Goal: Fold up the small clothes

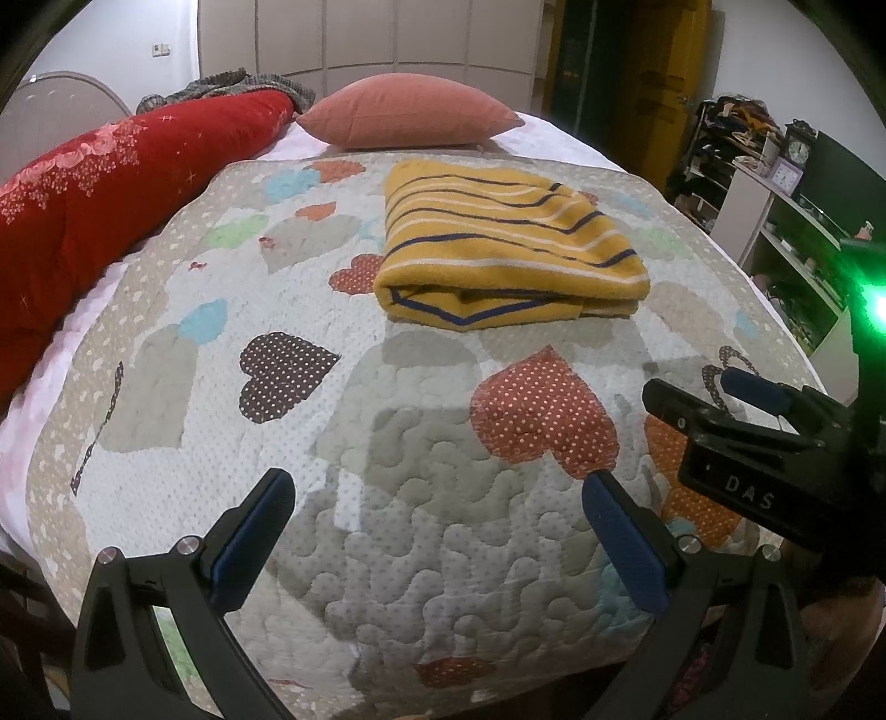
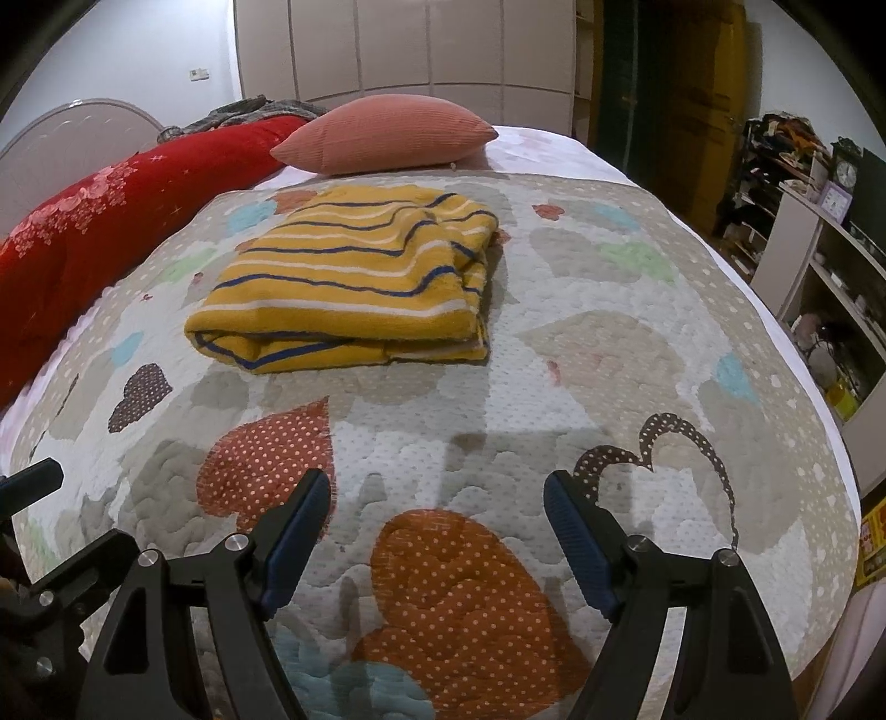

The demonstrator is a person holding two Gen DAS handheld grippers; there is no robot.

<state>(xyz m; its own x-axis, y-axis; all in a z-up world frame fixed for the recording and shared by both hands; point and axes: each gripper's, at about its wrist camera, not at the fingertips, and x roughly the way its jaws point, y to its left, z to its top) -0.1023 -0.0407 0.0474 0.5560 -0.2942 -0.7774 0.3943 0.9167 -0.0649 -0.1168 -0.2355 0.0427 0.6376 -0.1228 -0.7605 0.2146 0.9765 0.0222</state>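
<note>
A folded yellow garment with navy and white stripes (image 1: 506, 243) lies on the heart-patterned quilt (image 1: 387, 443) in the middle of the bed; it also shows in the right wrist view (image 2: 354, 277). My left gripper (image 1: 437, 487) is open and empty, held above the quilt's near part, well short of the garment. My right gripper (image 2: 437, 487) is open and empty too, over the near quilt (image 2: 554, 360), to the right of the left one. The right gripper also shows at the right edge of the left wrist view (image 1: 692, 387).
A pink pillow (image 1: 410, 113) lies at the head of the bed behind the garment. A red flowered duvet (image 1: 111, 188) is bunched along the left side. Shelves with a clock (image 1: 797, 152) stand to the right. A wardrobe (image 2: 415, 50) fills the back wall.
</note>
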